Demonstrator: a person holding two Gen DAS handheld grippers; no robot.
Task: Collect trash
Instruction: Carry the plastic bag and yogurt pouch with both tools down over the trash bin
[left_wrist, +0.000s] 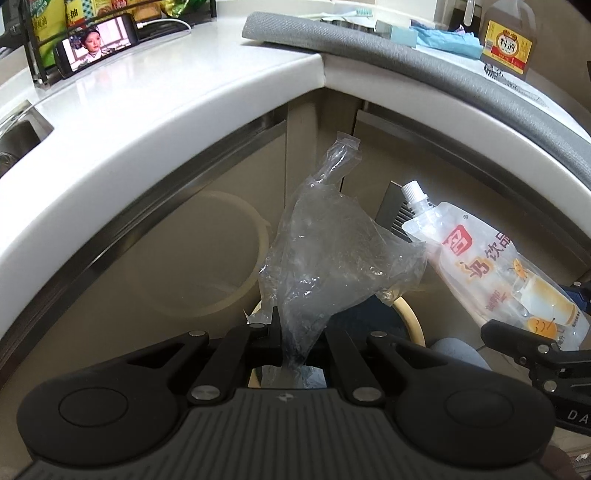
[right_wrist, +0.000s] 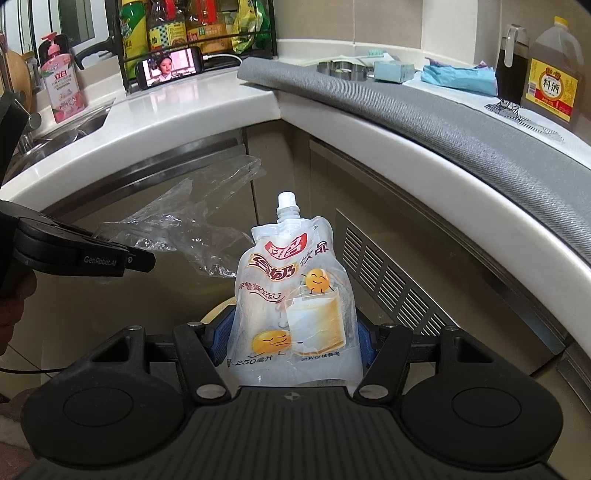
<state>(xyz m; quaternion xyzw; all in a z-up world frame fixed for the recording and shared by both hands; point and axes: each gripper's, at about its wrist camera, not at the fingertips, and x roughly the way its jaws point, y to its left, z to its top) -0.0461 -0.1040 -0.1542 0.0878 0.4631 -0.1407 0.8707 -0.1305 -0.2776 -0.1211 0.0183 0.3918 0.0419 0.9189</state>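
Clear crinkled plastic, a thin film bag (left_wrist: 332, 251), stands up out of the left tongs (left_wrist: 291, 332), whose jaws are pressed fully together on its lower end. The left tongs point steeply down in front of the cabinet doors, below the corner of the white table (left_wrist: 155, 110). The bag is see-through, creased all over, twisted to a narrow tail at the top. Beneath it shows the pale rim of a round bin (left_wrist: 410, 317), dark inside.

To the right, the right tongs (right_wrist: 291, 343) also tilt downward and grip a drink pouch (right_wrist: 295, 295) across its lower part, blue pads touching both side edges, jaws standing at a middling width. The pouch is upright, translucent white, white screw cap on top, red and orange lettering, two yellow smiling cartoon figures and a printed glass of milky drink. It hangs before the cabinet, near a slatted vent panel (right_wrist: 391, 273), just right of the film bag.

Up on the table: a phone (right_wrist: 170, 66) playing video, a grey mat (right_wrist: 406, 110), a brown bottle (right_wrist: 554, 77).
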